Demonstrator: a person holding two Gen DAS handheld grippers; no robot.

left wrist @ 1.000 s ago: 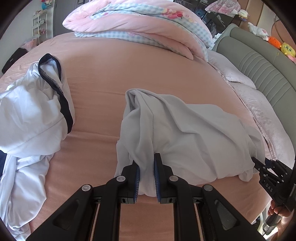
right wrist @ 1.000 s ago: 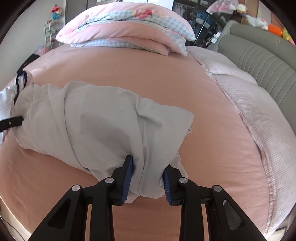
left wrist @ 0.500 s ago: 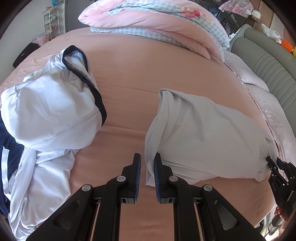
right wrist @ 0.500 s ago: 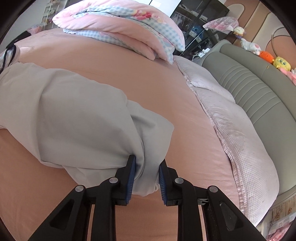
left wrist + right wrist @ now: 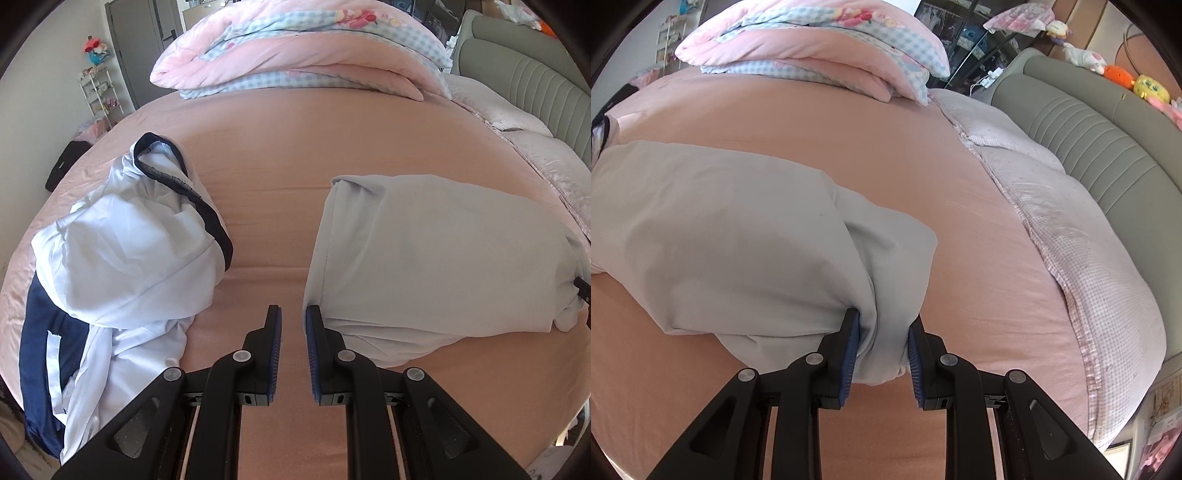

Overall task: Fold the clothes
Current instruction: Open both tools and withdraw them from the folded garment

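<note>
A pale grey garment (image 5: 436,258) lies folded over on the pink bed sheet (image 5: 295,155). My left gripper (image 5: 293,314) hovers at its left edge; its jaws stand a narrow gap apart with only sheet showing between them, and the cloth lies just right of the right finger. My right gripper (image 5: 882,319) is shut on a bunched corner of the grey garment (image 5: 738,240) at its opposite end. That gripper's tip shows at the right edge of the left wrist view. A crumpled white garment with navy trim (image 5: 129,258) lies to the left.
A folded pink and blue-checked quilt (image 5: 295,48) is piled at the far end of the bed. Pale pillows (image 5: 1052,221) run along the grey padded headboard (image 5: 1089,140) on the right. Plush toys (image 5: 1145,85) sit on top of it. Bare sheet lies between the two garments.
The grey cloth that was between my left jaws now lies beside them, and the left view has swung left. The garment has settled flatter on the bed. My right gripper keeps its hold.
</note>
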